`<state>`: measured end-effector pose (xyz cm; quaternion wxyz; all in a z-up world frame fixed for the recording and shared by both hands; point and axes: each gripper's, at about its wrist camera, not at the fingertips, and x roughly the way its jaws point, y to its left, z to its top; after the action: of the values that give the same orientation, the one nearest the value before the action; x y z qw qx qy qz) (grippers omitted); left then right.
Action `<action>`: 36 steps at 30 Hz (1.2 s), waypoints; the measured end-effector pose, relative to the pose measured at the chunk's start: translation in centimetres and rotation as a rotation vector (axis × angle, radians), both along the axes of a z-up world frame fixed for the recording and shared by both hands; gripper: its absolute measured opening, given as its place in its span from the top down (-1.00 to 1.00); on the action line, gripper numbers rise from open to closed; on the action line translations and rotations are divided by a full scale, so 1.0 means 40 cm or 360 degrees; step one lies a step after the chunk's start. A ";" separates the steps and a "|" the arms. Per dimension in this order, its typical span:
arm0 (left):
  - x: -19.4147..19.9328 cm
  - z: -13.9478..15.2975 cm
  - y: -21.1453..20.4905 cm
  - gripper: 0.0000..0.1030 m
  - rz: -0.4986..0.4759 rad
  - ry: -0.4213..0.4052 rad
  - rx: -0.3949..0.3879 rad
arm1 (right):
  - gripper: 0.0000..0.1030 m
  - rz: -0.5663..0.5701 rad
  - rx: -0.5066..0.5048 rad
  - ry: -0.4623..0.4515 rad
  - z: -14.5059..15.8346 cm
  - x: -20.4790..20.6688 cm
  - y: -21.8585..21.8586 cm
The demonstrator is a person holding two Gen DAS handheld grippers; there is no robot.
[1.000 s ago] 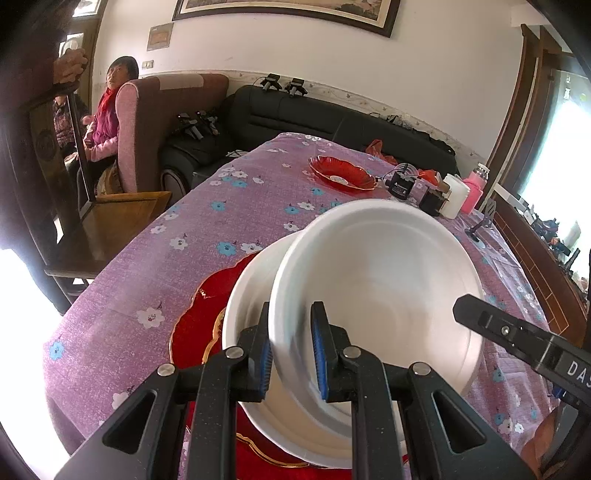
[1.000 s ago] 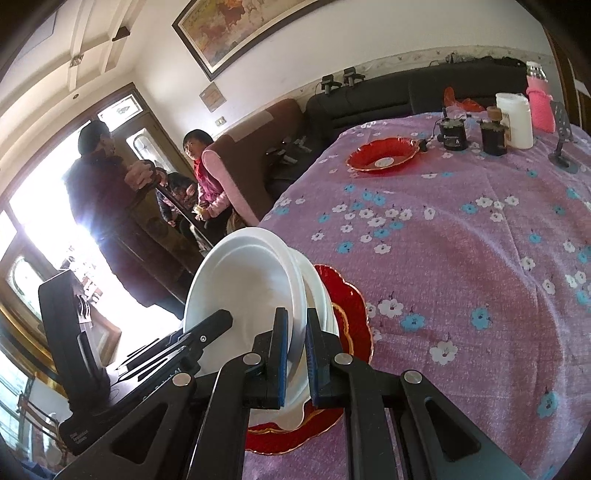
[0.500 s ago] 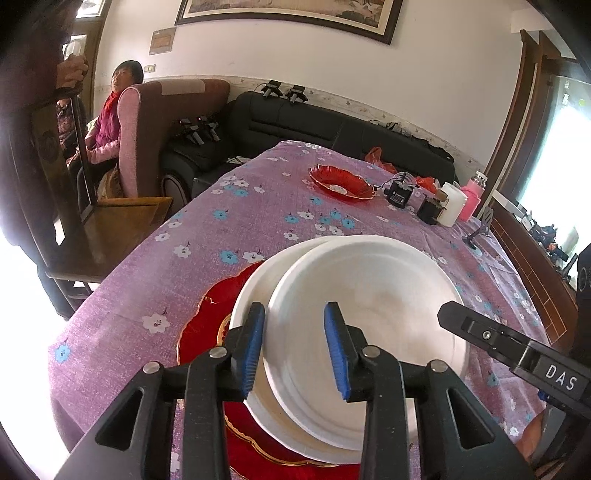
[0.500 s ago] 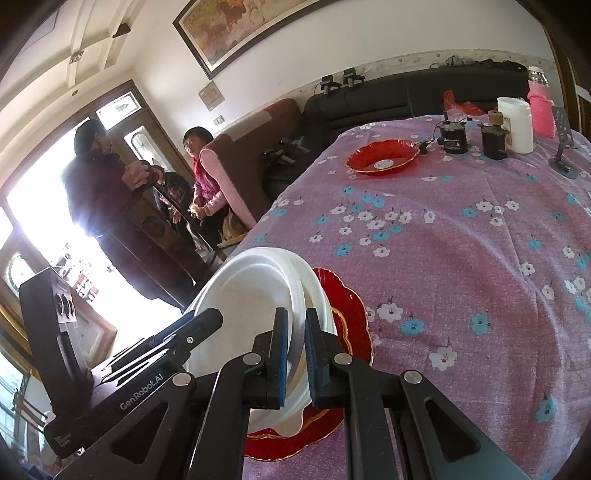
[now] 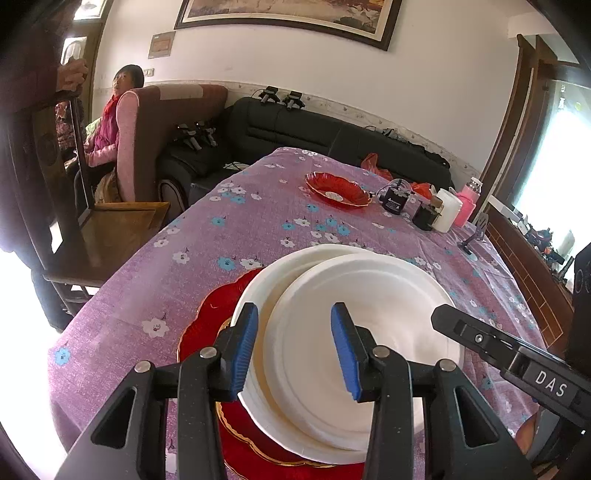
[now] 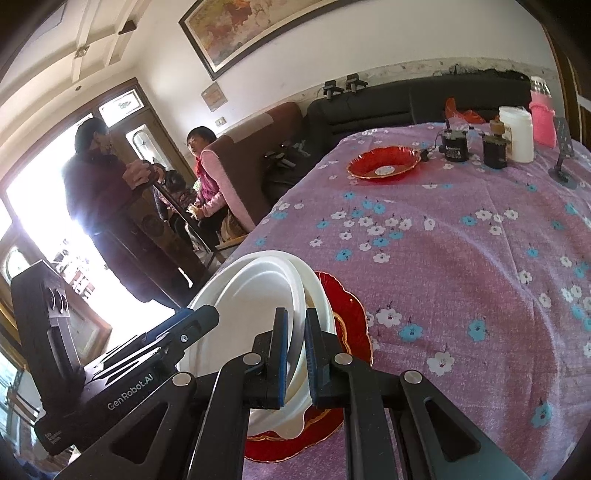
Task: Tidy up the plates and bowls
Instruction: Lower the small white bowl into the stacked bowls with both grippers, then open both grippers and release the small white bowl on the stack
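L gripper just opened, off top white plate; R gripper apparently clamps its rim, stacked w/ red plate.

Home living/dining room. Table under purple floral cloth, black sofa along far wall, brown armchair far left with a seated person, framed painting on white wall, wooden chair left, bright doorway with standing person.
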<state>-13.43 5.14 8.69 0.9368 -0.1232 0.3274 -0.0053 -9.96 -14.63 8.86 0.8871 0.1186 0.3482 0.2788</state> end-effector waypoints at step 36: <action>-0.028 0.007 -0.050 -0.03 0.0039 -0.0060 0.0206 | -0.11 -0.0104 0.0033 -0.0073 0.005 -0.053 -0.080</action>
<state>-14.56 3.15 8.96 0.9488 -0.0663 0.3078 0.0248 -12.06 -17.81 9.05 0.9023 0.1325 0.3207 0.2558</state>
